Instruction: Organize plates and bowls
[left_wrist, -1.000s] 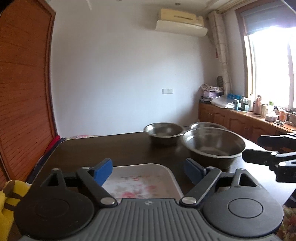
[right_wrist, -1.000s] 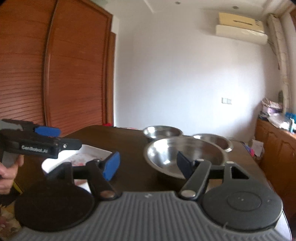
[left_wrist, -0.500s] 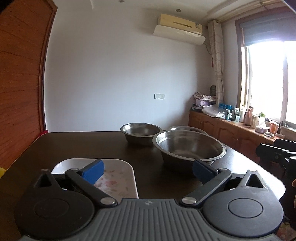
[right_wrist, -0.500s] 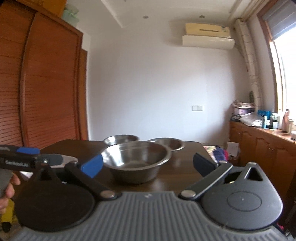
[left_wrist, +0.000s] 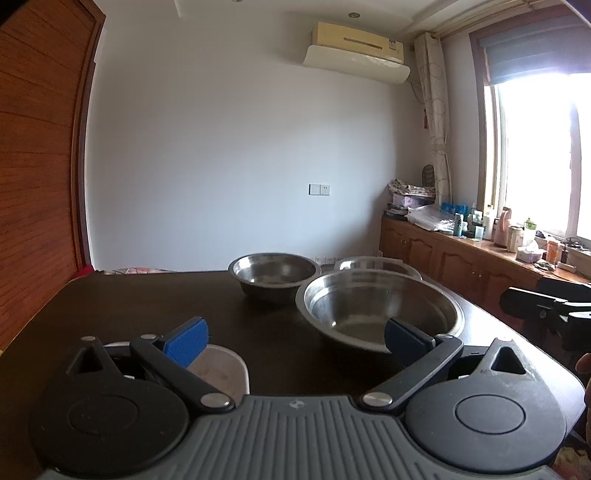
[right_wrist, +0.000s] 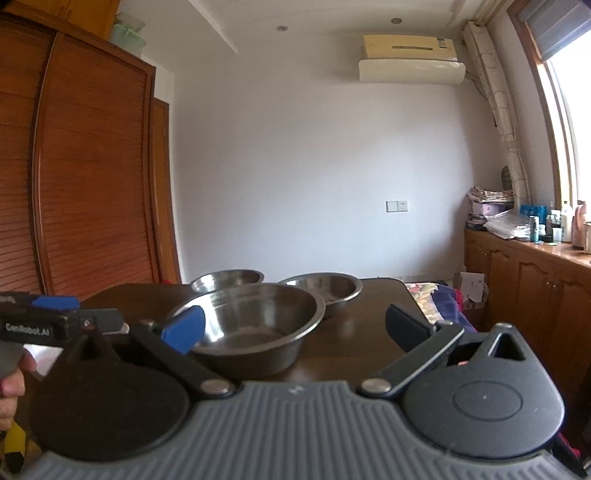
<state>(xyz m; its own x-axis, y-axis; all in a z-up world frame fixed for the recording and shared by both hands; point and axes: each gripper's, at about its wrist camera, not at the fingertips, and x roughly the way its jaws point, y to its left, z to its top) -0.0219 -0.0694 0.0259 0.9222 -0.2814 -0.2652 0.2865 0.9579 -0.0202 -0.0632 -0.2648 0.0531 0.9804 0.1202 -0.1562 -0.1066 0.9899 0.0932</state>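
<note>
Jaws of both the left gripper (left_wrist: 295, 338) and right gripper (right_wrist: 293, 323) are now seen fully apart, widened from a second ago, nothing held. Large steel bowl (right_wrist: 255, 317) sits on the worktop (left_wrist: 147, 306); white plate (left_wrist: 221, 369) lies left of it. Grasp judged next.

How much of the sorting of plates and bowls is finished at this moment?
Nothing looks stacked yet. The big steel bowl, two smaller steel bowls and the white plate sit apart on the table. Both the left gripper and right gripper are open, empty.
</note>
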